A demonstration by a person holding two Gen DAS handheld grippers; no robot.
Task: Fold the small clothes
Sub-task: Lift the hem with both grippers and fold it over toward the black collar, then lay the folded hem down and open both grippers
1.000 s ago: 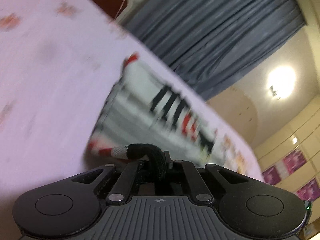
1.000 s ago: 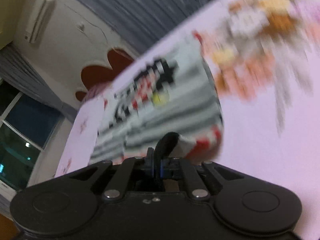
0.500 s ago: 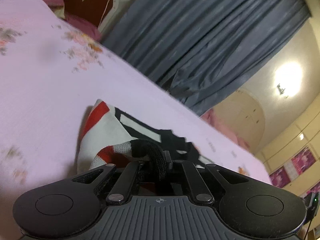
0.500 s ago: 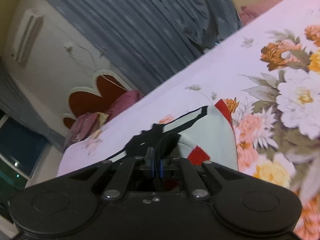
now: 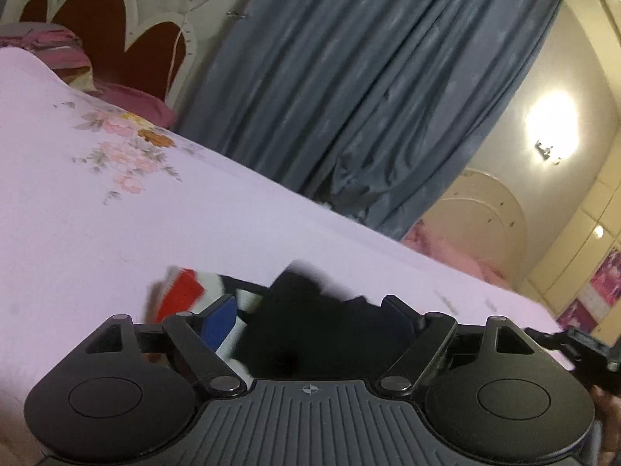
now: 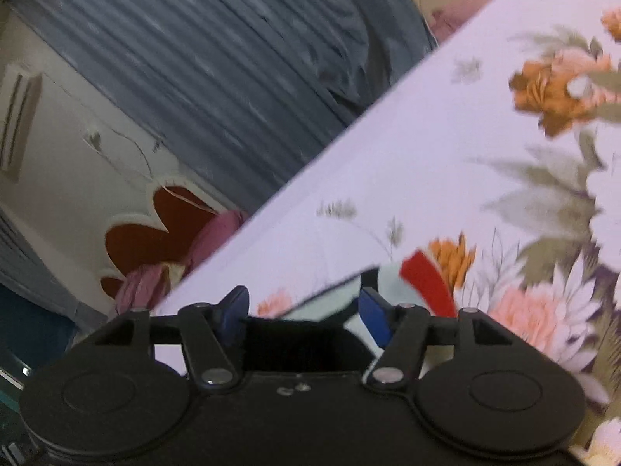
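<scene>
on the bed [image 5: 194, 225], both the left hand-held gripper [image 5: 310, 318] and right hand-held gripper [image 6: 306, 310] gape wide over the folded garment [image 5: 182, 295] at 12 o'clock; fold laid, next regrasp.

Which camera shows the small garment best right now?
The left wrist view: the garment lies on the bedsheet between the open left gripper, showing red, white and black cloth. The right wrist view shows only a pale strip and red band past the open right gripper.

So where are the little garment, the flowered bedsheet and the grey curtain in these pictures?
garment [image 5: 180, 294]: left wrist view, on its red band.
bedsheet [image 6: 388, 163]: right wrist view, on a plain lilac patch.
curtain [image 5: 368, 77]: left wrist view, mid-folds.
</scene>
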